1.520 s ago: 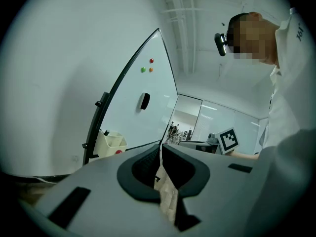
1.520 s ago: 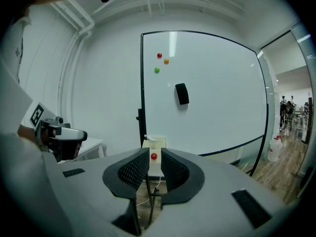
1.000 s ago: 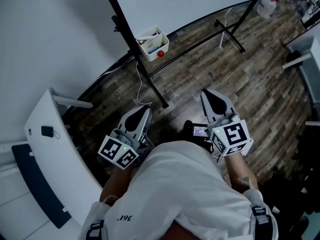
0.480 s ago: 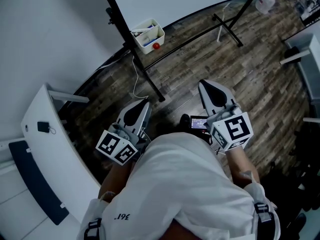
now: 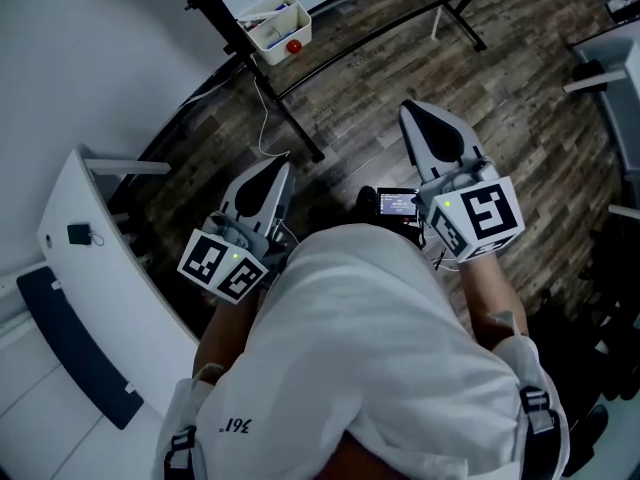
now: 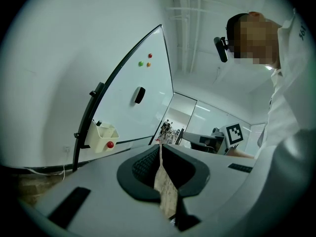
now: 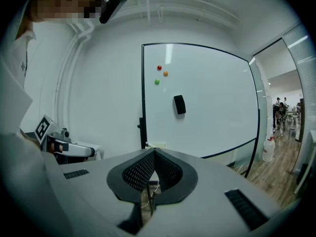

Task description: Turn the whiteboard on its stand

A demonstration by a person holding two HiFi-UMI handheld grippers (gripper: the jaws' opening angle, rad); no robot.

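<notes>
The whiteboard stands upright on a black stand ahead of me, with three small magnets and a black eraser on its face. A white tray holding pens and a red ball hangs at its lower left corner, by the black post. In the head view the stand's feet spread over the wooden floor. My left gripper and right gripper are both shut and empty, held level in front of the person's body. Both point at the board and are well short of it.
A white desk with a dark blue panel curves along the left. A thin cable runs over the floor by the stand's foot. A small lit screen hangs at the person's waist. A plastic jug stands at the board's right end.
Both grippers have edged forward toward the stand, the right one also rising a little. The stand and tray have slid toward the top of the head view. The jaws stayed shut.
</notes>
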